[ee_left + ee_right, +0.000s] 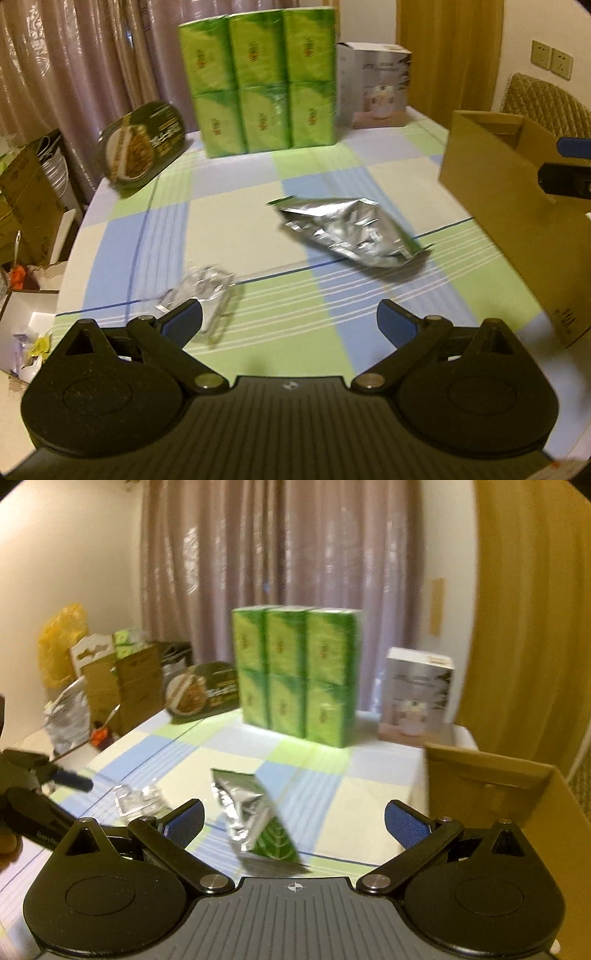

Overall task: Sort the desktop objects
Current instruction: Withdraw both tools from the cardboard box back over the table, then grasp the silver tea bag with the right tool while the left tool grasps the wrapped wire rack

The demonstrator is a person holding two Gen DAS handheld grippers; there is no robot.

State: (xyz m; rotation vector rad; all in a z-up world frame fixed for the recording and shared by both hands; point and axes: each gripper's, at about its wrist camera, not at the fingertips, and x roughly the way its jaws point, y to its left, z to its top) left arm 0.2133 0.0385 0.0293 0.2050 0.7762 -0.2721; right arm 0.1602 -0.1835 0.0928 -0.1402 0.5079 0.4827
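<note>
**Two light, crinkly wrappers on the cloth, both grippers spread and empty**

Take the foil pouch [351, 230] as the landmark; it lies about mid-table on the checked tablecloth [236, 221].

Nearest in the left wrist view, the left gripper [289, 322] has its blue-padded fingers [183, 325] wide apart with nothing between them. Just past its left finger, on the near-left side of the pouch, sits a crumpled clear wrapper [207, 295]. It looks very light and springy, likely to slide or flatten when pressed. I would pinch a raised fold rather than push down on it.

The right gripper [293, 821] is likewise spread and holds nothing; the pouch [255, 819] lies just ahead of it, roughly between its fingers, not touching them as far as I can tell.

The pouch looks empty or nearly so: thin silver film with a green printed end, creased and puffed up. It should weigh almost nothing, be slippery on its flat faces, and crush readily. The stiffer sealed edge or a standing crease seems the best place to grip.

To the pouch's right stands an open cardboard box [517, 206], a probable drop spot. Beyond the pouch stands a stack of green tissue packs [258, 85], with a dark oval food tray [142, 142] propped to the left and a white product carton [375, 86] to the right.
</note>
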